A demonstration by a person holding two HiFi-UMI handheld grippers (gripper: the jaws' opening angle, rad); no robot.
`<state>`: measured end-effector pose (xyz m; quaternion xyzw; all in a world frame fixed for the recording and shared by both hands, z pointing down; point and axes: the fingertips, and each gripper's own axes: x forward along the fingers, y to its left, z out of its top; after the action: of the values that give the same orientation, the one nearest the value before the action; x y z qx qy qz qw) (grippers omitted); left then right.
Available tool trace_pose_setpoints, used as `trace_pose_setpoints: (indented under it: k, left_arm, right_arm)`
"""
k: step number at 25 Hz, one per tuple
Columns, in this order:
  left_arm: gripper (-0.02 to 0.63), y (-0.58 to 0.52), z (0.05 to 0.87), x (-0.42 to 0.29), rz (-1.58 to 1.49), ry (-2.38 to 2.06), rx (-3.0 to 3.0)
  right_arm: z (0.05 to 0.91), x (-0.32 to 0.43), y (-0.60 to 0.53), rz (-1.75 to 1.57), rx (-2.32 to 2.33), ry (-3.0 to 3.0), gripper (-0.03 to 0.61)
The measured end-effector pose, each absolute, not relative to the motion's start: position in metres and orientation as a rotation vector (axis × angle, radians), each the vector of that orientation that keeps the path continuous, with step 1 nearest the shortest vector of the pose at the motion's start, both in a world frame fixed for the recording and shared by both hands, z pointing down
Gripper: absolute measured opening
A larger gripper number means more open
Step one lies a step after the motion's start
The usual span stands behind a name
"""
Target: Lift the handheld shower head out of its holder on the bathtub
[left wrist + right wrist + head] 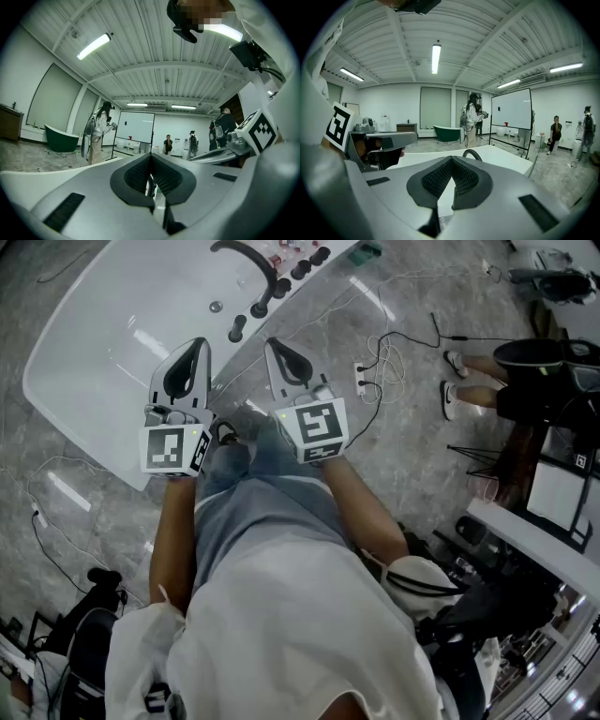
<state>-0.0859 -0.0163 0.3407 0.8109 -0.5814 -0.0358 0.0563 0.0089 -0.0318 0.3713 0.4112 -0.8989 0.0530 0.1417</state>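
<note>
Reaching with left gripper (197, 345) and right gripper (275, 345) both pinched shut and empty, I could knock, not grasp, the shower head, somewhere among the dark fittings (258, 307) on the tub (112, 343) rim, top centre.

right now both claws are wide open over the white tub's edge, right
Not quite: the claws are shut, not open. The left claw in the left gripper view and the right claw in the right gripper view each show jaws closed together on nothing. They are over the white tub's edge.
</note>
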Motion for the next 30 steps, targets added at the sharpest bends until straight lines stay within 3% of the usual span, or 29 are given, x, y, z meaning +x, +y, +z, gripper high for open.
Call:
trace_pose_setpoints:
  k: [17, 23, 24, 26, 30]
  left_arm:
    - [0.018, -0.021, 0.359, -0.082, -0.146, -1.768, 2.415]
    - [0.018, -0.022, 0.377, -0.088, -0.177, -1.788, 2.420]
    - [0.018, -0.027, 0.388, -0.088, -0.164, -1.792, 2.415]
    - [0.018, -0.033, 0.410, -0.087, -0.147, -1.798, 2.405]
    - [0.018, -0.052, 0.454, -0.081, -0.146, -1.804, 2.366]
  right_arm:
    - [0.388, -0.008, -0.031, 0.169, 1.113, -2.637, 0.015]
    - [0.446, -0.010, -0.047, 0.251, 1.090, -2.631, 0.020]
    - [0.464, -0.012, -0.054, 0.263, 1.084, -2.625, 0.029]
    - [0.507, -0.014, -0.069, 0.310, 1.070, -2.602, 0.192]
    - [0.609, -0.013, -0.114, 0.371, 1.068, -2.513, 0.202]
